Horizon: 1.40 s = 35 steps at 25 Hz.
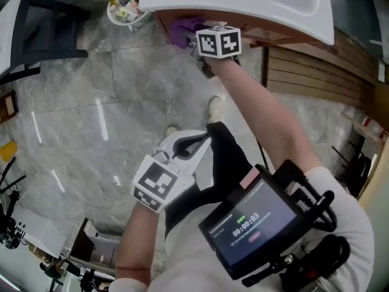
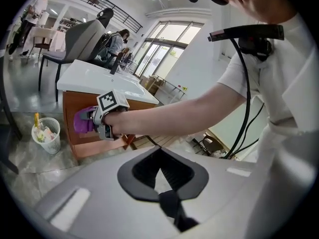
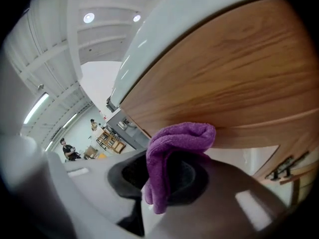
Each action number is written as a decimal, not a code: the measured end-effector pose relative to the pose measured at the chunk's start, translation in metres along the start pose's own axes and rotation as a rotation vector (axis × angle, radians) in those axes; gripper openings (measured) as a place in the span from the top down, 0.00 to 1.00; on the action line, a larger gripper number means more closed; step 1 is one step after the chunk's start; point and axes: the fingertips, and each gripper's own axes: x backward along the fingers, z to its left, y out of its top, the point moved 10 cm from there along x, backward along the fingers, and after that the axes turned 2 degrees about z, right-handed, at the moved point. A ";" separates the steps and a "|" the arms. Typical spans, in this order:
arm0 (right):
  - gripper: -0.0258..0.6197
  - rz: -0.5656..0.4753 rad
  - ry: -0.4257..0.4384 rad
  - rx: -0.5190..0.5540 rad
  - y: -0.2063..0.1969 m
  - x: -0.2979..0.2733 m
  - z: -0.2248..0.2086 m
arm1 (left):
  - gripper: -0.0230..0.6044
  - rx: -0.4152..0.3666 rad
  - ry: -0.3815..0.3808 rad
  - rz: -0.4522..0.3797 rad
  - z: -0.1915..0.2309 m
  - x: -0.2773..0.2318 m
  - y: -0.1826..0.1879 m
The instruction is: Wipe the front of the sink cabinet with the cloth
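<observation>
The right gripper (image 1: 189, 39) was clenched on a folded purple terry cloth (image 3: 175, 144), pressing its upper fold flat against the brown wood-grain front of the sink cabinet (image 3: 239, 73), just under the white ceramic basin (image 1: 243, 5). In the head view this contact sat toward 12 o'clock, with the cloth (image 1: 181, 30) at the gripper's 10 o'clock. The left gripper (image 2: 162, 176) was held back near the person's waist, toward 7 o'clock, with its jaws together on nothing. A white mesh wastebasket (image 1: 124, 8) stood on the marble floor at the cabinet's 9 o'clock.
</observation>
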 end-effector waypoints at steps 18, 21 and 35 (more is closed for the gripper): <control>0.85 -0.095 -0.055 -0.139 -0.013 0.111 -0.100 | 0.96 -0.087 -0.116 0.085 -0.019 -0.079 0.043; 0.85 -0.107 -0.062 -0.157 -0.014 0.115 -0.103 | 0.96 -0.097 -0.133 0.096 -0.014 -0.077 0.044; 0.85 -0.145 -0.148 -0.211 -0.024 0.221 -0.184 | 0.96 -0.142 -0.194 0.136 -0.044 -0.138 0.073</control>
